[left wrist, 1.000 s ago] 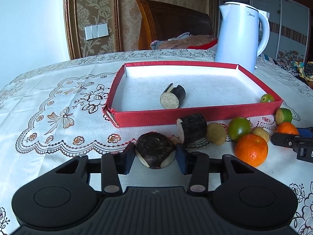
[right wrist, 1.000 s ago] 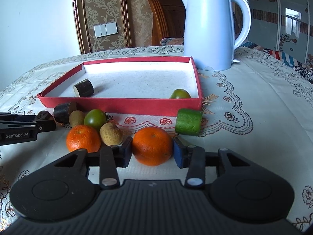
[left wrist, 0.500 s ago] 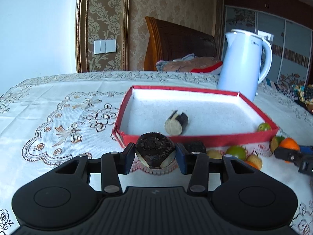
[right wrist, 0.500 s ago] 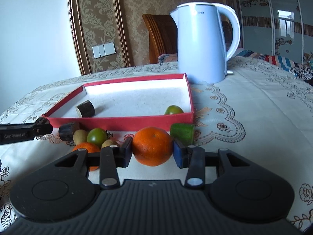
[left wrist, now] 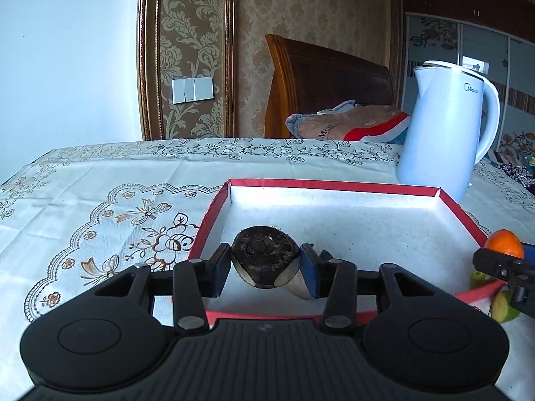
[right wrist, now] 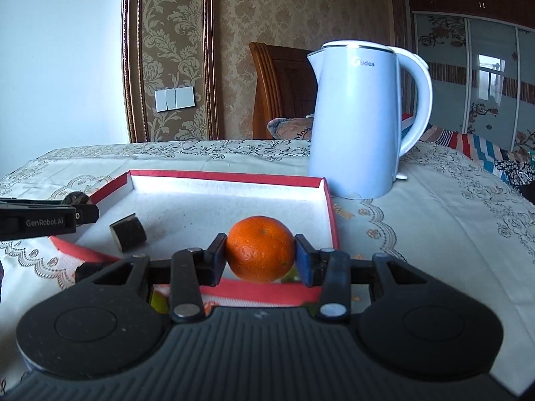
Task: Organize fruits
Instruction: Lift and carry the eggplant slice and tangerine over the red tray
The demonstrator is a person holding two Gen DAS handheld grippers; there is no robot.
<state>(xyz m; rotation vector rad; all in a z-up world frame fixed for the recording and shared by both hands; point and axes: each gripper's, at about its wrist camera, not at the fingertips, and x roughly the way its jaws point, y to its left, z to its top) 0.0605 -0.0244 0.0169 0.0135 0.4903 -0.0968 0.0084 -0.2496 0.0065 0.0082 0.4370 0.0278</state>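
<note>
The left gripper (left wrist: 265, 269) is pinching a dark stub (left wrist: 264, 256) between both pads, carrying it above the near-left part of the red tray (left wrist: 334, 186). The right gripper (right wrist: 260, 256) is gripping an orange (right wrist: 261, 249) between its pads, holding it over the tray's near-right corner; from the left wrist view this orange is showing at 3 o'clock, at the tray's right edge. 1 dark cut piece (right wrist: 128, 237) is lying on the tray floor, at 9 o'clock from the orange in the right wrist view. Green fruit (left wrist: 505, 307) is sitting on the cloth (left wrist: 100, 200) just outside the tray's near-right corner, partly hidden behind the right gripper. A white kettle (right wrist: 359, 120) is standing on the cloth at 1 o'clock, just beyond the tray's far-right corner. Whether the 2 held items are touching the tray floor cannot be told.
</note>
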